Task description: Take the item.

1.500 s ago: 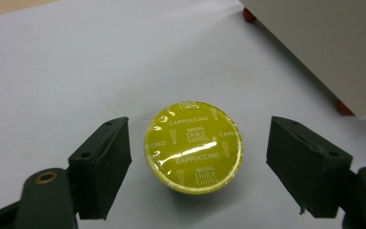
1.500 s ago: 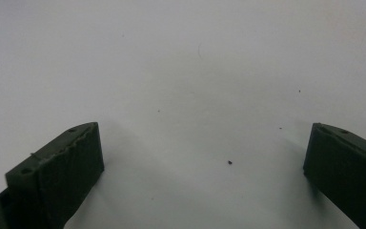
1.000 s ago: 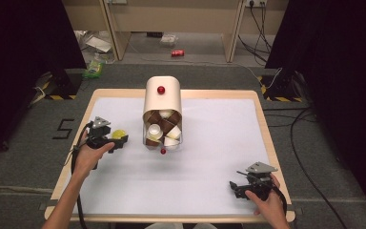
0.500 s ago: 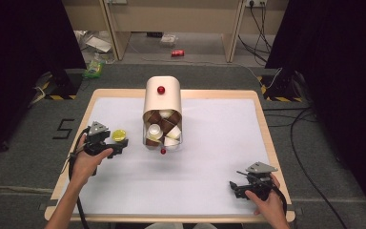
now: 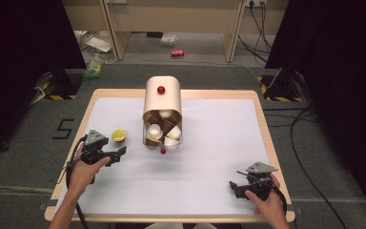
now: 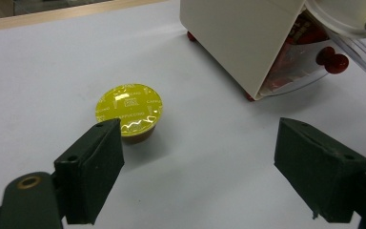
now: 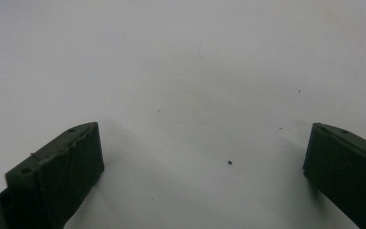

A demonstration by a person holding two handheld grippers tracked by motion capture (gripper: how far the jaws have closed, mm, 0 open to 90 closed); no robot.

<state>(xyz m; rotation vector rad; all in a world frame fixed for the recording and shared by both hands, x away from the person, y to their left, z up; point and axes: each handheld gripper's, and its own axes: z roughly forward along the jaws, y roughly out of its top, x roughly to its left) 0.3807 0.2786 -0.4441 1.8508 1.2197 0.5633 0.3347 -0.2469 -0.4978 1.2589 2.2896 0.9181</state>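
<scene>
A capsule with a yellow foil lid (image 5: 119, 135) stands on the white mat (image 5: 209, 143), to the left of a beige arched capsule holder (image 5: 162, 102). My left gripper (image 5: 118, 155) sits just in front of the capsule, nearer the person, open with nothing between its jaws. In the left gripper view the capsule (image 6: 129, 109) lies beyond the left jaw, apart from my gripper (image 6: 198, 131), and the holder (image 6: 238, 38) stands at the upper right. My right gripper (image 5: 235, 189) rests at the front right of the mat, open and empty, with its jaws (image 7: 202, 131) wide over bare mat.
The holder's clear front shows several white and brown capsules (image 5: 164, 131). A red knob (image 5: 161, 89) sits on top and a red ball (image 5: 163, 151) at its foot. The wooden table rim (image 5: 267, 138) frames the mat. Cables and litter lie on the floor beyond.
The left gripper has drawn back from the yellow capsule toward the person, leaving the capsule standing on the mat. The right gripper has not moved.
</scene>
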